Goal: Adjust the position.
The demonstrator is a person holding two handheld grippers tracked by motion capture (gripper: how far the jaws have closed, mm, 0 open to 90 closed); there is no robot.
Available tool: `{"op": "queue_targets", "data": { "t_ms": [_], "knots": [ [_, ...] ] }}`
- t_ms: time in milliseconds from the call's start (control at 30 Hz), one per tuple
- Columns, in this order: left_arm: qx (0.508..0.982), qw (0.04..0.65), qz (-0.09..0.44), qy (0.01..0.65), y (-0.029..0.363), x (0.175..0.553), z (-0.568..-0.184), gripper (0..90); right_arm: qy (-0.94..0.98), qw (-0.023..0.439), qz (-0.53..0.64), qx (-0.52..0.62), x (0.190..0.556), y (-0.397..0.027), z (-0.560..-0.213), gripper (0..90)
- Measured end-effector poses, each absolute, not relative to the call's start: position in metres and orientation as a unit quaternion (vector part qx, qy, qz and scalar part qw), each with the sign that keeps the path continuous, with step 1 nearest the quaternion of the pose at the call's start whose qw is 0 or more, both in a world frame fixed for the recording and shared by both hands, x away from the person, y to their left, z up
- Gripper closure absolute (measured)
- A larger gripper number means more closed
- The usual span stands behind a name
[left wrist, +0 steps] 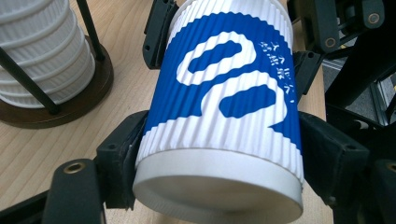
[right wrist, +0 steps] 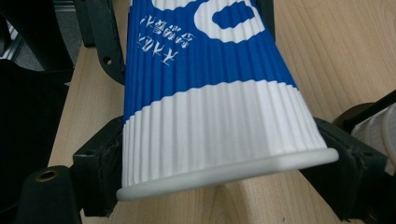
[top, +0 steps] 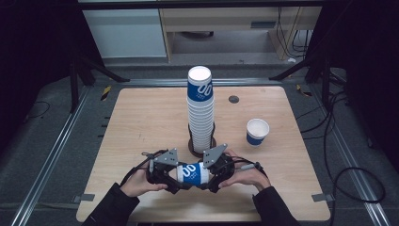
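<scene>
Blue-and-white ribbed paper cup (top: 192,173) lies sideways just above the wooden surface (top: 141,122) at 6 o'clock, gripped at both ends. Left tongs (top: 170,179) are part-open, pads pressing its sides near one end; right tongs (top: 212,176) are narrower, clamped on the other end, rim showing in the right gripper view. Tall stack of same cups (top: 201,110) in its round holder sits just past at 12 o'clock; single upright cup (top: 257,132) is well off at 2 o'clock.
</scene>
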State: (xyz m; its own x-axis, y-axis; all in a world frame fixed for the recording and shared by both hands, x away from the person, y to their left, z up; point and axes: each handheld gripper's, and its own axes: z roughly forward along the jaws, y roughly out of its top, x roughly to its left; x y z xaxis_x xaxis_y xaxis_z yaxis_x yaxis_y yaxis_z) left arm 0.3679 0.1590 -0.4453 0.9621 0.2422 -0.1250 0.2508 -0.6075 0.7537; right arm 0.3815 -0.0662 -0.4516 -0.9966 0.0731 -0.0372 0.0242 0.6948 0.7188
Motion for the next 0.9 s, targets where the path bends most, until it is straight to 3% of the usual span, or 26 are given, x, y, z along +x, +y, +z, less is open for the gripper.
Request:
{"op": "queue_targets", "data": {
  "t_ms": [467, 900],
  "knots": [
    [0.881, 0.447, 0.001, 0.157, 0.170, 0.374, -0.439, 25.1, 0.903, 0.037, 0.423, 0.060, 0.388, -0.077, -0.445, 6.1],
    [0.817, 0.545, 0.013, 0.186, 0.199, 0.383, -0.421, 24.9, 0.852, 0.044, 0.508, 0.117, 0.398, -0.109, -0.422, 5.6]
  ]
}}
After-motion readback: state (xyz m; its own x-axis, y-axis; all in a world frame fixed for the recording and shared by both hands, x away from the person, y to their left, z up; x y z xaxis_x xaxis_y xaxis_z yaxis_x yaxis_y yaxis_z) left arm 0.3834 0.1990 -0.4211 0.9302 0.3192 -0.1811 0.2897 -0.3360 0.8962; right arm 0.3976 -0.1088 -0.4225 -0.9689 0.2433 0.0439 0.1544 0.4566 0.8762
